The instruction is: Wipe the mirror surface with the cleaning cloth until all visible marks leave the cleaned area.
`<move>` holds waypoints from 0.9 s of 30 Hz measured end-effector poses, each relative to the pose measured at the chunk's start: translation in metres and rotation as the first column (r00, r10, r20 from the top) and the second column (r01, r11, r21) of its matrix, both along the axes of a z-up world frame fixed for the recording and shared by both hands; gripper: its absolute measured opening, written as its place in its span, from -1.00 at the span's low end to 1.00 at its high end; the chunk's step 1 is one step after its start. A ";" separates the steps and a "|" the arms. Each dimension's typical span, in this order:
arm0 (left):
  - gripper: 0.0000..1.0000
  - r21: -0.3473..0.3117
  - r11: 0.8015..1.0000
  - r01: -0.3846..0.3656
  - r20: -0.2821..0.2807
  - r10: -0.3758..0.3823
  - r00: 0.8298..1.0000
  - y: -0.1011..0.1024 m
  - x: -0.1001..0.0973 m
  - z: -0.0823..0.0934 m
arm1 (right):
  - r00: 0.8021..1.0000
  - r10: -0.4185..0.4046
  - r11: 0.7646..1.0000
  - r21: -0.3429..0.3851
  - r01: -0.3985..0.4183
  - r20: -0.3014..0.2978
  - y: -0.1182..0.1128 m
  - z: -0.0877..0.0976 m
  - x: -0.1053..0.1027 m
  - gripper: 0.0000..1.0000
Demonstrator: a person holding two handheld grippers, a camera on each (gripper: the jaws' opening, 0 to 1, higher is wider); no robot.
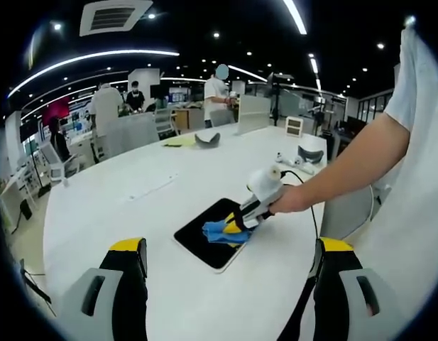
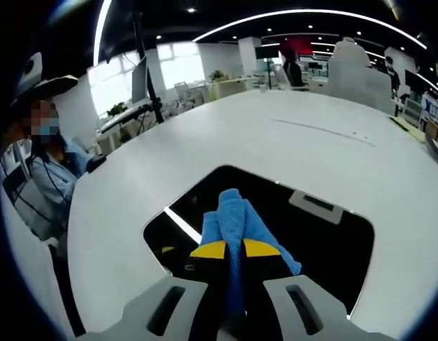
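Observation:
A dark rectangular mirror [image 1: 204, 229] lies flat on the white table [image 1: 133, 192]. A blue cleaning cloth [image 1: 220, 232] rests on it, pinched by my right gripper [image 1: 236, 225], which a person's hand holds from the right. In the right gripper view the blue cloth [image 2: 234, 217] sticks out between the yellow-tipped jaws of my right gripper [image 2: 235, 250] and presses on the mirror [image 2: 325, 245], which reflects the ceiling. My left gripper [image 1: 229, 249] hovers above the table short of the mirror, jaws wide apart with nothing between them.
Far across the table lie a grey object [image 1: 208, 139], a yellow sheet [image 1: 177, 142] and small devices [image 1: 307, 155]. Several people stand at desks behind [image 1: 217, 96]. A seated person [image 2: 41, 170] is at the table's edge in the right gripper view.

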State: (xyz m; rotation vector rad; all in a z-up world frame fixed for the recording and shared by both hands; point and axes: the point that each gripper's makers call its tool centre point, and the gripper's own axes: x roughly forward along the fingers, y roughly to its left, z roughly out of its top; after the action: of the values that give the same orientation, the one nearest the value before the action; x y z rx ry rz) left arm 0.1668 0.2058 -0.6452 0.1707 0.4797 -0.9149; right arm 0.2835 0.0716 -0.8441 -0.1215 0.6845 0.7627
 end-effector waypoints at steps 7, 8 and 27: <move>0.99 -0.004 1.000 -0.006 -0.005 0.006 1.000 0.002 0.002 -0.001 | 1.000 0.002 1.000 -0.006 -0.002 0.006 0.003 0.000 0.008 -0.96; 0.99 -0.004 1.000 -0.006 -0.006 0.006 1.000 0.002 0.002 -0.001 | 1.000 0.003 1.000 -0.007 -0.003 0.006 0.004 0.000 0.009 -0.96; 0.99 0.000 1.000 -0.023 -0.010 0.023 1.000 0.007 0.008 -0.003 | 1.000 0.001 1.000 -0.017 -0.001 0.007 0.009 -0.001 0.030 -0.96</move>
State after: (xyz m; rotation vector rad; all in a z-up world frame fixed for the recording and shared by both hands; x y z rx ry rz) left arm 0.1748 0.2127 -0.6481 0.1599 0.4900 -0.8939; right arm 0.3134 0.0806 -0.8446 -0.1400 0.6841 0.7577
